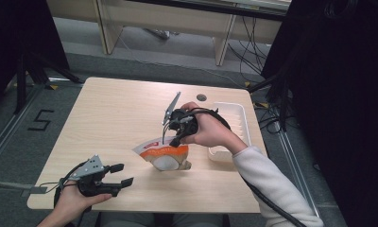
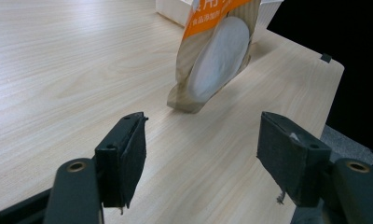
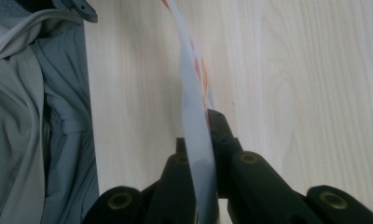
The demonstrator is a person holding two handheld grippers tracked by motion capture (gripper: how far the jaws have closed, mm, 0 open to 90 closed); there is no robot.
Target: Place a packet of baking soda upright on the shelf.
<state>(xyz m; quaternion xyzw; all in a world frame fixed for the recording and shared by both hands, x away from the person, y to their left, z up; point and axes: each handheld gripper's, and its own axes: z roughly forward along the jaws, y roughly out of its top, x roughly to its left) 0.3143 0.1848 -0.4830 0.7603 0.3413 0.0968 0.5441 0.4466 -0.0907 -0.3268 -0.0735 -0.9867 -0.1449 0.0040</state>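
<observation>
A flat food pouch (image 1: 164,155), orange, white and tan with a round white window, hangs with its lower corner touching the wooden table (image 1: 116,113). My right gripper (image 1: 175,140) is shut on the pouch's top edge and holds it up near the table's middle. In the right gripper view the pouch (image 3: 194,112) shows edge-on, clamped between the jaws. Near the front left edge my left gripper (image 1: 122,175) stands open with nothing between its fingers. Its own view looks at the pouch (image 2: 217,51) beyond the spread jaws, well apart from it.
A white plastic tray (image 1: 230,124) lies at the right side of the table, just behind the right hand. A small dark round mark (image 1: 201,97) sits near the far edge. A person's grey clothing (image 3: 35,121) borders the table's front edge.
</observation>
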